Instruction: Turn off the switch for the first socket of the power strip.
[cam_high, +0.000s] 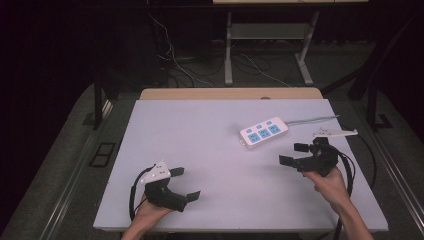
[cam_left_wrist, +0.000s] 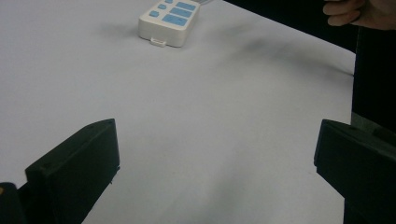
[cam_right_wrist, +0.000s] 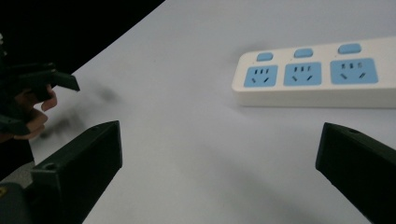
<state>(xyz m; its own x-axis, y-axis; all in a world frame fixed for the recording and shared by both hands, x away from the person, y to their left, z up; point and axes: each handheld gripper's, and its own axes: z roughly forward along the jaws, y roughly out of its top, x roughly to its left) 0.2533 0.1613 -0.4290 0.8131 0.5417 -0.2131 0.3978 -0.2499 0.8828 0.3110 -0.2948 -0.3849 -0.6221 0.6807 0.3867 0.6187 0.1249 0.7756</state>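
A white power strip (cam_high: 263, 132) with blue sockets and blue switches lies on the white table (cam_high: 210, 150), right of centre, its grey cable running off to the right. My left gripper (cam_high: 184, 183) is open near the front left of the table, jaws wide apart with nothing between them; the strip (cam_left_wrist: 169, 18) lies far ahead of it. My right gripper (cam_high: 294, 154) is open at the right side, just in front of the strip (cam_right_wrist: 308, 74), with bare table between its jaws.
A white plug-like part (cam_high: 334, 133) lies at the table's right edge beside the cable. Beyond the far edge are a wooden strip (cam_high: 230, 93), metal desk legs and loose wires on the floor. The other hand and its gripper (cam_right_wrist: 28, 98) appear in the right gripper view.
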